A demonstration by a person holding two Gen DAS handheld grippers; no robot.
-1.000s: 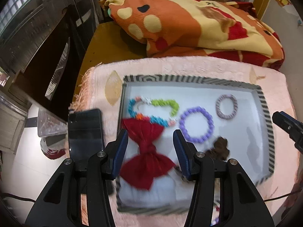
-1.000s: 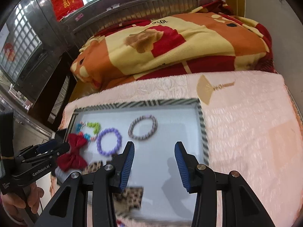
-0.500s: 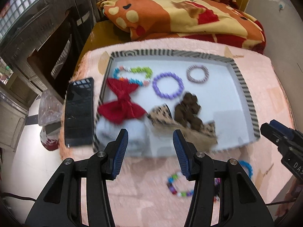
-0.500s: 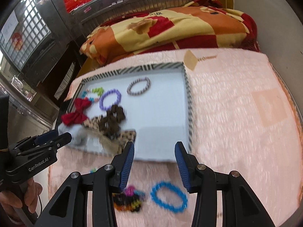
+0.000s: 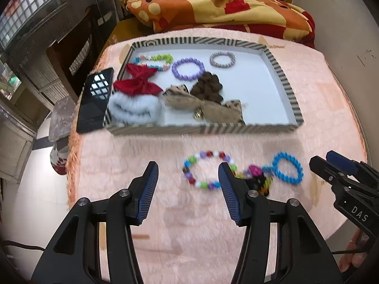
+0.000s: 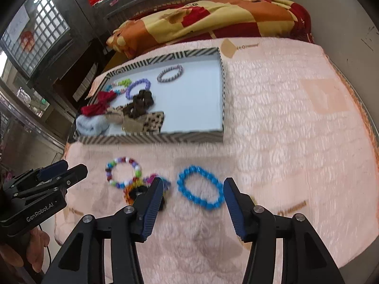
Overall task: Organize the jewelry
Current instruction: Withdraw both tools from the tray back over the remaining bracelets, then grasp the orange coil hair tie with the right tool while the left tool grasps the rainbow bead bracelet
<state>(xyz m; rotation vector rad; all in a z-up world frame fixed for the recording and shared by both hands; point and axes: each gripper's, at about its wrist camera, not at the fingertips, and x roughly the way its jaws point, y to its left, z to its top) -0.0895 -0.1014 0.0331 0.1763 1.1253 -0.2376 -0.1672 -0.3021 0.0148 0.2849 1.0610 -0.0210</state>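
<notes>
On the pink fluffy mat, just before the striped tray (image 6: 151, 138), lies the blue bead bracelet (image 6: 200, 191): light, floppy, beads prob. slick. Right claw (image 6: 193, 197) spread wide over it, empty; left claw (image 5: 188, 184) also released. Pinch one side of loop, across the beads.

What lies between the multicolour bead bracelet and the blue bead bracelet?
A small dark multicoloured hair tie, between the multicolour bead bracelet and blue bead bracelet, in both wrist views.

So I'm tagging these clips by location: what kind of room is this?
Most likely a bedroom at home: a folded orange, yellow and red cartoon blanket lies on a bed behind the fluffy pink cover, which holds a striped-rim tray of bracelets and hair bows. A black smartphone lies beside the tray.
</notes>
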